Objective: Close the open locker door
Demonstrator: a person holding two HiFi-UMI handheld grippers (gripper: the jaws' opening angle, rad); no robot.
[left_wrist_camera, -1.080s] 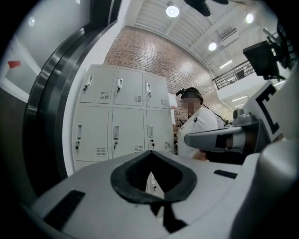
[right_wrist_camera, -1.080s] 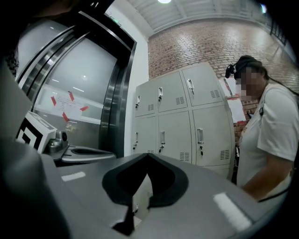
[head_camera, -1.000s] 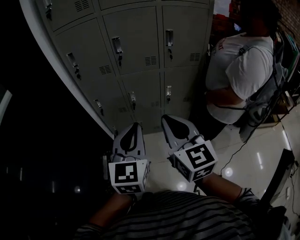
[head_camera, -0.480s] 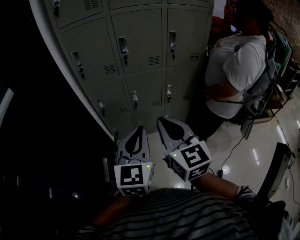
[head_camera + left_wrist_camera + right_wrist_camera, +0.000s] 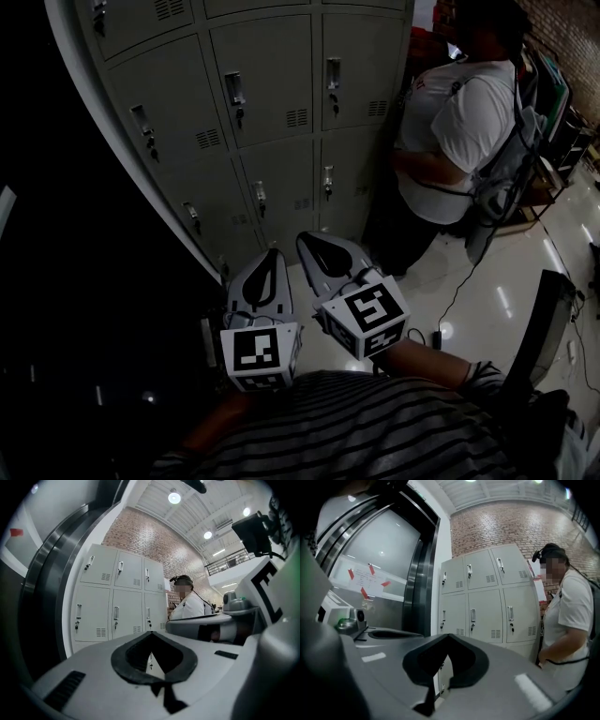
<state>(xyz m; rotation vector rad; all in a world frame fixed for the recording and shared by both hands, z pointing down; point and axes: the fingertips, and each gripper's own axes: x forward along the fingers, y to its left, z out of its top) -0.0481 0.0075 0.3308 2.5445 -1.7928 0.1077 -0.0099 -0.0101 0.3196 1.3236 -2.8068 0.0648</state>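
Over a glossy pale floor [image 5: 511,281], near a brick wall [image 5: 511,522], grey lockers [image 5: 169,122] stand ahead, every visible locker door [image 5: 267,80] flush. Left gripper [image 5: 273,255] and right gripper [image 5: 309,242] have jaws together, empty.

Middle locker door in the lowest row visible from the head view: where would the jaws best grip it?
Probably the small vertical latch handle near the locker door's left edge, approached head-on from the front, jaws either side. The door is flat, shut and flush with its neighbours, so no edge is offered.
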